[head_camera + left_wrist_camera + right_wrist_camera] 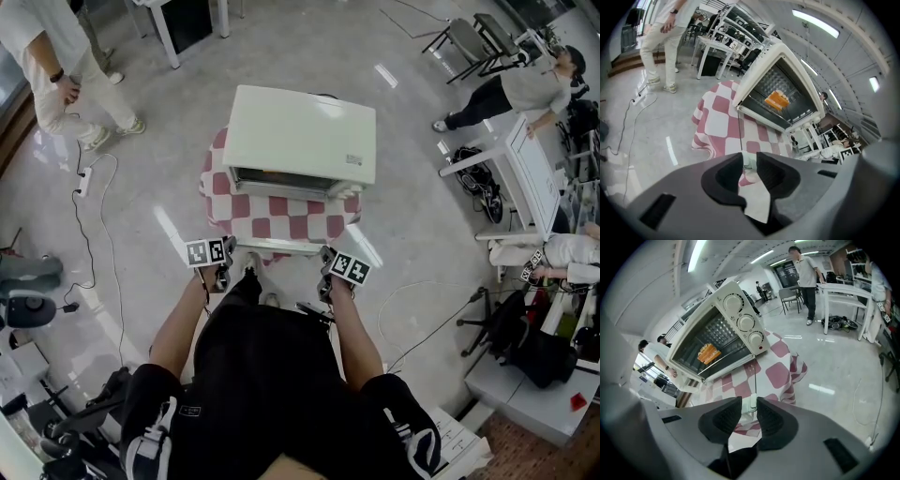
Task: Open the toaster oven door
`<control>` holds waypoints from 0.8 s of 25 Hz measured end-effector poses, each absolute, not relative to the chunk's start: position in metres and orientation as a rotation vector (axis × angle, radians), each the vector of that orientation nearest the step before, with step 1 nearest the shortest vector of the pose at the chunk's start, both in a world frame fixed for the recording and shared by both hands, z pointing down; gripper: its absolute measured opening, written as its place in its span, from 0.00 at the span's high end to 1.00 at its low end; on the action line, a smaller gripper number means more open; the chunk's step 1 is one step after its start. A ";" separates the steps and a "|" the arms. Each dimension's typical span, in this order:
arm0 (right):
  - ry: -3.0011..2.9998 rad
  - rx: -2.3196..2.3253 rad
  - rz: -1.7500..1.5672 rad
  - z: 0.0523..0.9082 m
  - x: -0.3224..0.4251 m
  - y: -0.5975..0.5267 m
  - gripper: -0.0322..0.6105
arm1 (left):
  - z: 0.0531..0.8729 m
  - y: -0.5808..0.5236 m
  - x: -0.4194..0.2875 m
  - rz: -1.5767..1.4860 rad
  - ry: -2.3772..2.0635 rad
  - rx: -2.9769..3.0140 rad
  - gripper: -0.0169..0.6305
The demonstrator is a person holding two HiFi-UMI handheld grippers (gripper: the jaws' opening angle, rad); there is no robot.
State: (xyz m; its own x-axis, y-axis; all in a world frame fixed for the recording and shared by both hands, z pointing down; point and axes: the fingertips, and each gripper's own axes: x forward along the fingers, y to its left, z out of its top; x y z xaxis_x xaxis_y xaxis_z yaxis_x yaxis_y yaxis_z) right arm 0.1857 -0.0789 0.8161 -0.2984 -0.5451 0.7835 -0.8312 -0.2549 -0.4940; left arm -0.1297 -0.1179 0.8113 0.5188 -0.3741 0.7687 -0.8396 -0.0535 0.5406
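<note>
A cream toaster oven [300, 136] stands on a small table under a red-and-white checked cloth [281, 214]. Its glass door [286, 180] is closed, with the handle bar along the top edge. Through the door [780, 101] [712, 350] I see an orange piece of food [776, 100] on the rack. Three knobs [745, 323] sit to the door's right. My left gripper [225, 264] [749, 161] and right gripper [330, 274] [749, 406] hover side by side near the table's front edge, short of the oven. Both stand open by a narrow gap, nothing between the pads.
A person [56, 75] stands at the far left beside a power strip and cable [89, 178] on the floor. Another person [525, 89] and white tables [525, 169] are at the right. Bags and a stand [487, 319] crowd the right side.
</note>
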 end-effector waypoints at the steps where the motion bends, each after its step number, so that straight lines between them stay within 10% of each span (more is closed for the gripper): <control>1: -1.720 1.659 1.564 0.819 0.185 -0.078 0.76 | 0.814 -0.117 -0.129 0.553 -1.044 1.658 0.82; 20: -1.591 1.506 1.322 0.865 0.179 -0.067 0.75 | 0.859 -0.104 -0.126 0.878 -1.057 1.724 0.81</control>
State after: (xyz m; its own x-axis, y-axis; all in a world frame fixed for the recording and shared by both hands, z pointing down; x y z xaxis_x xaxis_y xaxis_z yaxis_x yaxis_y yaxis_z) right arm 0.1788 -0.0667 0.8646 -0.1994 -0.3870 0.9002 -0.9560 -0.1250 -0.2655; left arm -0.1263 -0.1041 0.8595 0.3812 -0.2761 0.8823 -0.9179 -0.2263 0.3258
